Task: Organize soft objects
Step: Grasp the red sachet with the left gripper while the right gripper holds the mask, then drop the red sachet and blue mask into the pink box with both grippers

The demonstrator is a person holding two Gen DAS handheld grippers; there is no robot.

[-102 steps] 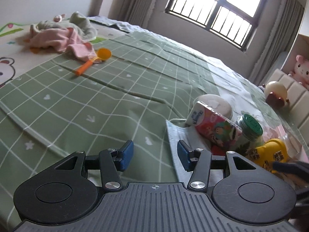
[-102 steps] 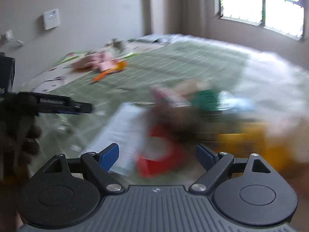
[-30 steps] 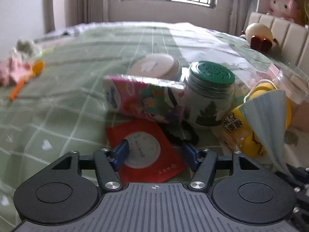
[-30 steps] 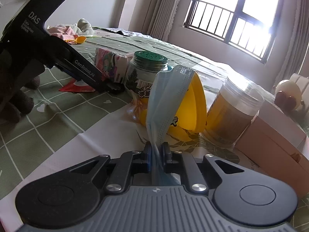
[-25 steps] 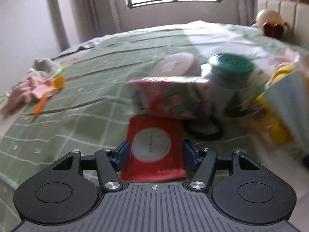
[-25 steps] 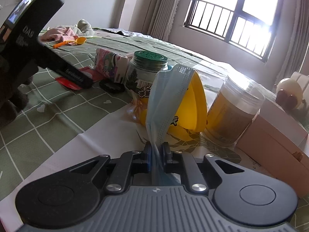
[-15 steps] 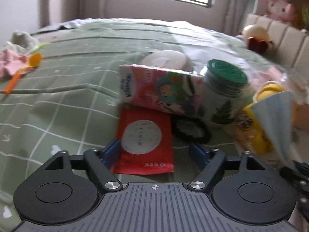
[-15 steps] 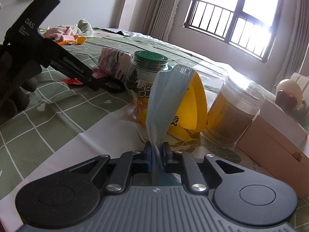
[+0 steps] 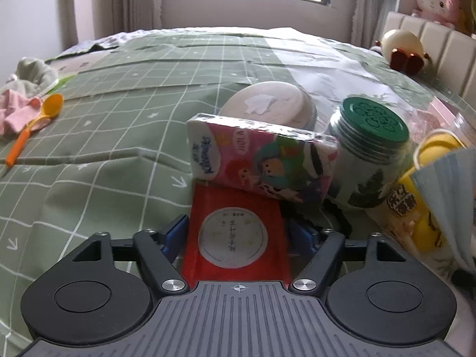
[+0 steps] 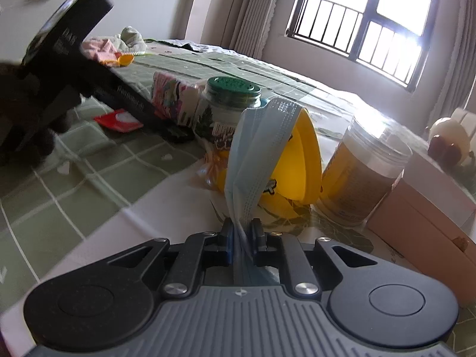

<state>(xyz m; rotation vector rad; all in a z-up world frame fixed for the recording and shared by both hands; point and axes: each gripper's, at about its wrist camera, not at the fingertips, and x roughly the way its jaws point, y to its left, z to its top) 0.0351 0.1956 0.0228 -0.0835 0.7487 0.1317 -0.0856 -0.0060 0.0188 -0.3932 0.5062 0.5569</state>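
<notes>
The red wipes packet point(image 9: 235, 238) lies flat on the green checked bedspread point(image 9: 98, 154), now deeper between the spread blue fingers of the left gripper point(image 9: 236, 233) than half a second ago. The tissue pack point(image 9: 258, 163) rests on its far edge. The right gripper point(image 10: 240, 242) stays pinched on the blue face mask point(image 10: 258, 145), unmoved before the yellow toy point(image 10: 300, 154).

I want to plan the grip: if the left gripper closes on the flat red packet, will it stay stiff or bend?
The red packet looks thin and flat, so it probably bends or buckles between the left gripper's fingers. Its glossy film may be slippery. The tissue pack seems to overlap its far end, so it may drag.
</notes>
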